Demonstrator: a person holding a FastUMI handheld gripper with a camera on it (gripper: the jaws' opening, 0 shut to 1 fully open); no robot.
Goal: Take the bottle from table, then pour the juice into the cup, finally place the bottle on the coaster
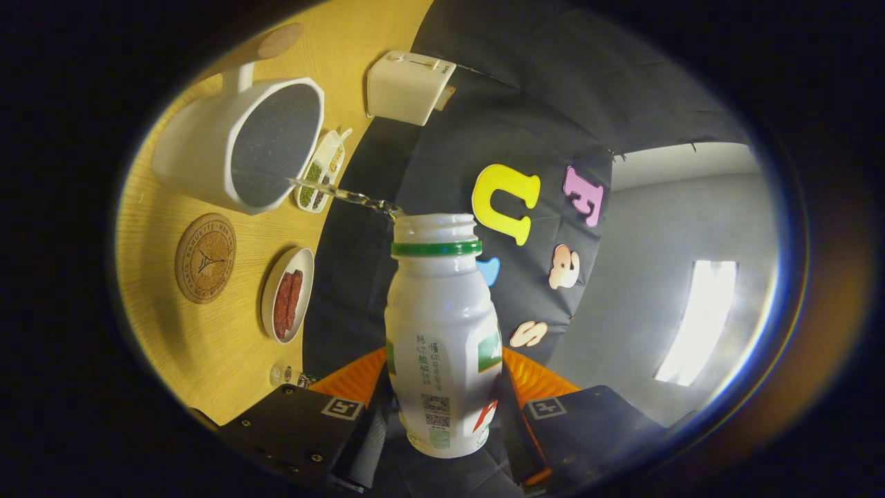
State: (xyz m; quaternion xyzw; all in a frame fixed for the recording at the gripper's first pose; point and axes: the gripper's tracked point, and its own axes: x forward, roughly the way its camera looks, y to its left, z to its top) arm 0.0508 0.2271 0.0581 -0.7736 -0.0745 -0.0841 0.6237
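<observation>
My gripper (442, 394) is shut on a white bottle (442, 339) with a green neck ring and no cap, gripped low on its body by both fingers (359, 384). The bottle is tipped over on its side toward the table. A thin clear stream (346, 195) runs from its mouth into the white cup (242, 145), whose dark inside faces me. The round cork coaster (205, 258) lies on the wooden table (207, 346) beside the cup, with nothing on it.
A small white dish with red sausage pieces (287, 303) sits by the coaster. A divided tray of beans (321, 171) lies beyond the cup. A white toaster-like box (406, 86) stands at the table's far edge. A second cork disc (280, 40) lies behind the cup.
</observation>
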